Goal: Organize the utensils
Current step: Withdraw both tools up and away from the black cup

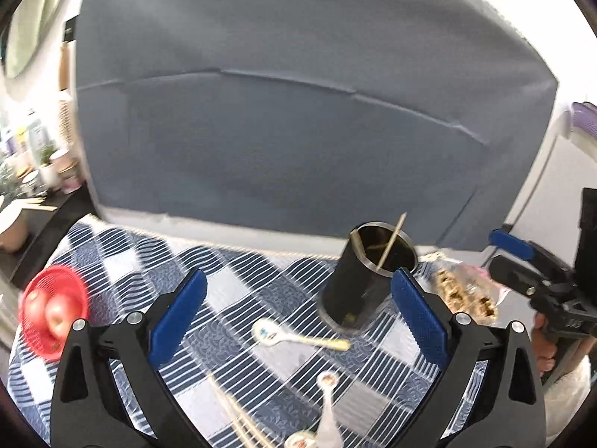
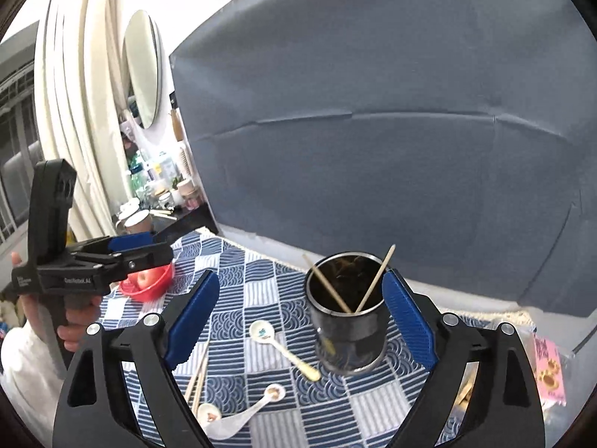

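I am holding the left tongs (image 1: 298,317) with their blue pads spread wide apart and nothing between them, hovering over the table (image 1: 231,283) with its blue-and-white patterned cloth. My right tongs (image 2: 300,321) are likewise standing wide open and gripping nothing; they are also showing at the right edge of the left view (image 1: 522,261), carried by a hand.

Just ahead of both tongs, the dark metal utensil cup (image 2: 347,317) is standing upright on the cloth, with two wooden chopsticks (image 2: 373,280) leaning crossed inside it, their tips sticking out above the rim. In front of the cup, a white ceramic spoon (image 2: 280,347) is lying flat, its handle pointing toward the cup's base. Nearer to me, two more white spoons (image 2: 238,410) are lying close together, and a loose pair of chopsticks (image 2: 197,380) is lying on the cloth just left of them.

Farther out to the left, a red basket (image 1: 52,310) holding apples is sitting near the table's edge. To the right of the cup, a clear snack bag (image 1: 466,295) is resting on the cloth. A grey backdrop (image 1: 298,112) is standing behind the table.
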Tool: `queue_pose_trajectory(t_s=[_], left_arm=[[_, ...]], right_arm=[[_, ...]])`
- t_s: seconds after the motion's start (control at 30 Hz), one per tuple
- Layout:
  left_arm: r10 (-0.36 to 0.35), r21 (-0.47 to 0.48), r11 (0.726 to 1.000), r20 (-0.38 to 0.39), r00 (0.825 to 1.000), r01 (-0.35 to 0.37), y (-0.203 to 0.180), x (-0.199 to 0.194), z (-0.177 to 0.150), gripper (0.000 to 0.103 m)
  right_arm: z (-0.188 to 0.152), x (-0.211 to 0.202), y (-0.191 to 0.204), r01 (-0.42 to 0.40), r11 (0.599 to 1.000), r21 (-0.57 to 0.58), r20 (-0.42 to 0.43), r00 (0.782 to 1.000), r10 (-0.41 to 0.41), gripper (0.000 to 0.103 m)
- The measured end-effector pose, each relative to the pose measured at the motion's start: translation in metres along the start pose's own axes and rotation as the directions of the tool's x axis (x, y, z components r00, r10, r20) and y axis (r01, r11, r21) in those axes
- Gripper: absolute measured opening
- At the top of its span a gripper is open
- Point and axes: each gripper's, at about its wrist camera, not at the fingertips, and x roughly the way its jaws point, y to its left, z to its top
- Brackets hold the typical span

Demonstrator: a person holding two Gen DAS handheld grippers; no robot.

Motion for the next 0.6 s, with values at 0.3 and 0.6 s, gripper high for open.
queue_pose_trajectory(t_s=[0.3, 0.6], left_arm=[[0.081, 0.027, 0.996, -0.030, 0.996, -0.080, -0.001, -0.023, -0.031, 0.097], [0.087, 0.007, 0.996, -0.098, 0.991, -0.087, 0.006, -0.026, -0.058, 0.097]], right_arm=[[-0.023, -0.008, 0.031, 0.003, 1.000, -0.014, -0.072, 0.997, -0.004, 0.088], [-0.044, -0.019, 0.048, 0.019, 1.000, -0.014, -0.107, 0.994, -0.021, 0.088]])
